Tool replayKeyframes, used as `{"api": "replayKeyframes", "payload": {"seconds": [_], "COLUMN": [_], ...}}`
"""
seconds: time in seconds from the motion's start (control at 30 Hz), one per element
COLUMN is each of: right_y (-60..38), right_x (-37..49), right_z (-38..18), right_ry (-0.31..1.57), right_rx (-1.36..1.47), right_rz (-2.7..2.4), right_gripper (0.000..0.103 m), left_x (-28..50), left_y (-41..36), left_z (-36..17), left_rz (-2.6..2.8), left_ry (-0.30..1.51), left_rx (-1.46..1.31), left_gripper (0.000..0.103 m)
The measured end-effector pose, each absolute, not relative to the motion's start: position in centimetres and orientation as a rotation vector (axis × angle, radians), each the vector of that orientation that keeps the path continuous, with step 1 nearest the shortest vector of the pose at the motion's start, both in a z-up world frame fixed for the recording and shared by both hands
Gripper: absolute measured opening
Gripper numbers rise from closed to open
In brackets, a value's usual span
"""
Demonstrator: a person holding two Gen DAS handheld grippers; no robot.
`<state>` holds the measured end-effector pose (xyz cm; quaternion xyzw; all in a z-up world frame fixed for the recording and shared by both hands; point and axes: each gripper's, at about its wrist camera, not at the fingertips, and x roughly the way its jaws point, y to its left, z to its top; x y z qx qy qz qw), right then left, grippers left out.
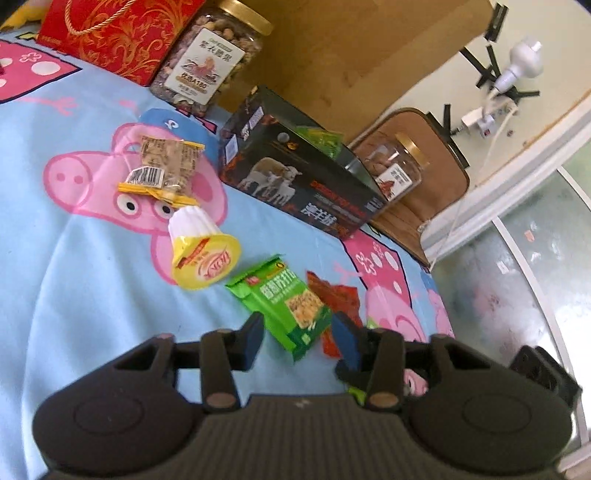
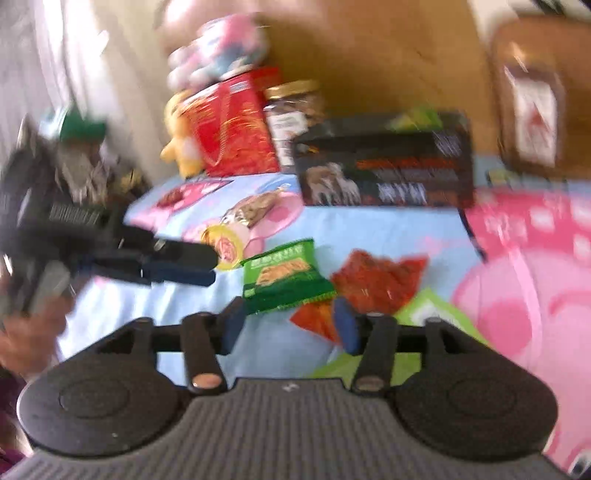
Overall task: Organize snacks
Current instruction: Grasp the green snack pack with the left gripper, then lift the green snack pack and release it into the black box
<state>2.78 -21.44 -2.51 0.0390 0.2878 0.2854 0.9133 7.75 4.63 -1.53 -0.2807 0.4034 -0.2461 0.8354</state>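
A green cracker packet [image 1: 284, 306] lies on the blue cartoon sheet [image 1: 74, 277], with a red packet [image 1: 334, 295] right beside it. In the left wrist view my left gripper [image 1: 301, 341] is open, and the packet's near end shows between its blue pads without touching them. The blurred right wrist view shows the left gripper [image 2: 208, 266] stopping just short of the green packet [image 2: 284, 277]. My right gripper [image 2: 290, 326] is open and empty, close in front of the green packet and the red packet [image 2: 376, 280]. A yellow jelly cup [image 1: 201, 254] lies tipped over farther back.
A brown snack packet [image 1: 162, 170] lies beyond the cup. A black box [image 1: 295, 177], a nut jar [image 1: 210, 55] and a red gift box [image 1: 114, 33] line the back. Another jar [image 1: 395, 166] sits on a brown seat. A lime packet [image 2: 428, 310] lies under my right finger.
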Motion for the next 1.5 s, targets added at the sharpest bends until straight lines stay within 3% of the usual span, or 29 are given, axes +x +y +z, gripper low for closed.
{"api": "replayKeyframes", "payload": {"seconds": [0.03, 0.1, 0.2, 0.23, 0.27, 0.3, 0.4, 0.43, 0.5, 0.7, 0.77, 1.13, 1.27, 1.5], "right_y": [-20.6, -19.4, -17.9, -17.5, -17.0, -16.7, -17.0, -17.4, -18.1, -20.2, -20.7, -19.9, -20.1, -26.6], "right_x": [2.9, 3.9, 5.7, 6.1, 6.5, 6.4, 5.3, 5.0, 4.5, 6.5, 7.0, 11.7, 15.7, 14.2], "right_z": [-2.4, -2.7, -3.7, -4.0, -4.3, -4.3, -3.5, -3.2, -2.2, 1.0, 1.5, 6.0, 4.8, 4.0], "right_ry": [0.566, 0.556, 0.585, 0.578, 0.596, 0.589, 0.564, 0.556, 0.529, 0.447, 0.440, 0.247, 0.255, 0.315], "right_rx": [0.020, -0.068, -0.159, -0.182, -0.198, -0.207, -0.189, -0.168, -0.137, -0.046, -0.009, -0.132, -0.252, 0.032], "right_rz": [0.604, 0.642, 0.671, 0.677, 0.680, 0.671, 0.639, 0.629, 0.611, 0.550, 0.548, 0.454, 0.287, 0.342], "right_gripper": [0.067, 0.088, 0.088, 0.085, 0.074, 0.072, 0.051, 0.049, 0.030, 0.027, 0.022, 0.015, 0.016, 0.017], "left_x": [8.0, 8.5, 9.5, 9.7, 9.7, 9.7, 9.1, 9.0, 9.0, 12.1, 13.1, 18.9, 22.6, 19.5], "left_y": [4.5, 4.0, 2.9, 2.7, 2.7, 2.6, 3.1, 3.2, 3.1, 1.8, 1.5, -3.2, -3.4, 1.8], "left_z": [-1.6, -1.8, -2.6, -3.0, -3.3, -3.3, -2.3, -1.5, 0.5, 4.0, 4.2, 10.4, 9.2, 6.4], "left_rz": [-0.514, -0.507, -0.502, -0.494, -0.490, -0.484, -0.499, -0.506, -0.534, -0.575, -0.564, -0.633, -0.544, -0.572], "left_ry": [0.857, 0.877, 0.913, 0.920, 0.902, 0.899, 0.886, 0.864, 0.796, 0.730, 0.720, 0.593, 0.636, 0.667], "left_rx": [-0.596, -0.587, -0.564, -0.565, -0.567, -0.557, -0.573, -0.572, -0.543, -0.522, -0.515, -0.377, -0.379, -0.532], "left_gripper": [0.053, 0.055, 0.053, 0.050, 0.045, 0.036, 0.036, 0.036, 0.036, 0.036, 0.036, 0.036, 0.036, 0.036]}}
